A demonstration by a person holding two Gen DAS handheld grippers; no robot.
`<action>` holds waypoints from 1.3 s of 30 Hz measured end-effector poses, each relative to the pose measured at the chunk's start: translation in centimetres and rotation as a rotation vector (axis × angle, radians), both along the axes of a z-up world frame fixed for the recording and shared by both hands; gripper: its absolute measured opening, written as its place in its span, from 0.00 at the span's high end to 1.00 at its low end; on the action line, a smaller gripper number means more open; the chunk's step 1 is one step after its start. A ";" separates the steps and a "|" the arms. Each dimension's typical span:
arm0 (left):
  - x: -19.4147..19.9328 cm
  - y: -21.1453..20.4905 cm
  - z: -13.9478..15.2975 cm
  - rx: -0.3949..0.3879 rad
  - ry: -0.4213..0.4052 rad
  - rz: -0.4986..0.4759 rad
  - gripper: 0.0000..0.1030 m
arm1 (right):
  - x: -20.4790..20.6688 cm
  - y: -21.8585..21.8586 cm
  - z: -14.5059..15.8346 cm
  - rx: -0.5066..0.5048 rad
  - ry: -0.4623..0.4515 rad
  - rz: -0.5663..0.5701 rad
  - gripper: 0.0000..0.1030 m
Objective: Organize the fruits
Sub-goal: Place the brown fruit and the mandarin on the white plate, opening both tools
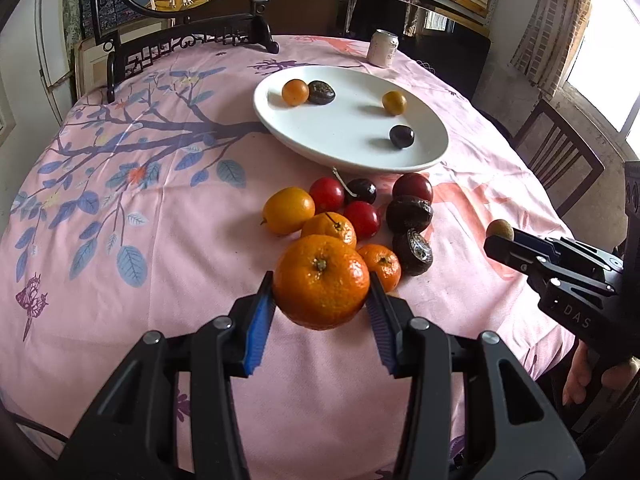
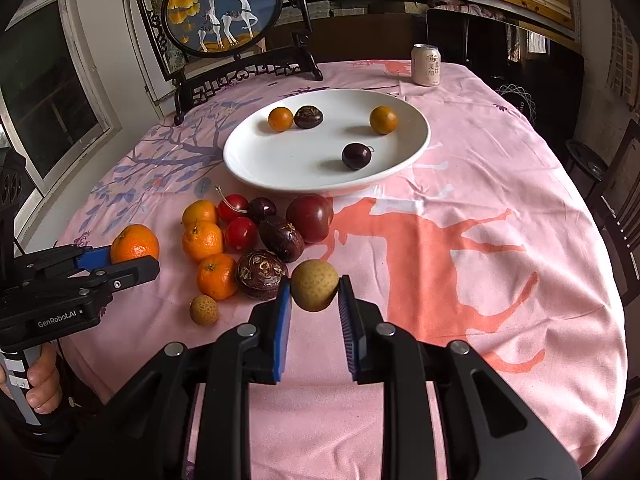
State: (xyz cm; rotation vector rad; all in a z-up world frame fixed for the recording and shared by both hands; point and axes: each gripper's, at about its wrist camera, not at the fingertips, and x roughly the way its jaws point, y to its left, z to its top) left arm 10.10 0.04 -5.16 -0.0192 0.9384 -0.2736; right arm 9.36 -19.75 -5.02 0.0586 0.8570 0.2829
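Note:
My left gripper (image 1: 321, 288) is shut on a large mandarin (image 1: 321, 281), held above the pink tablecloth near the fruit pile; it also shows in the right wrist view (image 2: 135, 244). My right gripper (image 2: 314, 286) is shut on a tan longan (image 2: 315, 285), which also shows at the right in the left wrist view (image 1: 500, 230). A white oval plate (image 2: 280, 160) holds two small orange fruits, a passion fruit and a dark plum. A pile of mandarins, red fruits, cherries and passion fruits (image 2: 256, 236) lies in front of the plate. A second longan (image 2: 204, 309) lies on the cloth.
A drink can (image 2: 426, 65) stands at the table's far edge. A framed round deer screen (image 2: 224, 12) stands at the back left. Wooden chairs (image 1: 560, 152) stand to the right of the table.

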 end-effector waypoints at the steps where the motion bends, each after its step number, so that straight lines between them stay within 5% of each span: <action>1: 0.4 -0.2 0.3 0.003 0.000 -0.006 0.56 | 0.3 0.0 0.2 -0.002 -0.002 0.006 0.77; 5: 3.9 -0.9 2.4 0.028 -0.021 -0.011 0.56 | 2.7 0.3 1.9 -0.031 -0.039 0.030 0.77; 12: 16.0 -2.8 3.8 0.073 0.025 0.034 0.56 | 12.7 1.6 4.4 -0.068 -0.074 0.084 0.77; 19: 23.5 -3.8 0.7 0.055 0.132 0.074 0.56 | 23.0 2.8 -0.1 -0.104 0.067 0.109 0.77; 24: 25.3 -3.9 0.0 0.043 0.148 0.077 0.55 | 25.4 2.6 -1.3 -0.112 0.088 0.115 0.77; 28: 25.5 -3.4 1.1 0.028 0.122 0.087 0.40 | 25.3 2.8 -0.6 -0.142 0.068 0.107 0.68; 31: 23.9 -2.4 3.3 0.008 0.076 0.092 0.39 | 23.4 2.2 1.5 -0.156 0.023 0.092 0.62; 39: 11.6 0.2 6.7 0.005 -0.086 0.106 0.31 | 9.5 -0.5 6.0 -0.090 -0.089 0.032 0.49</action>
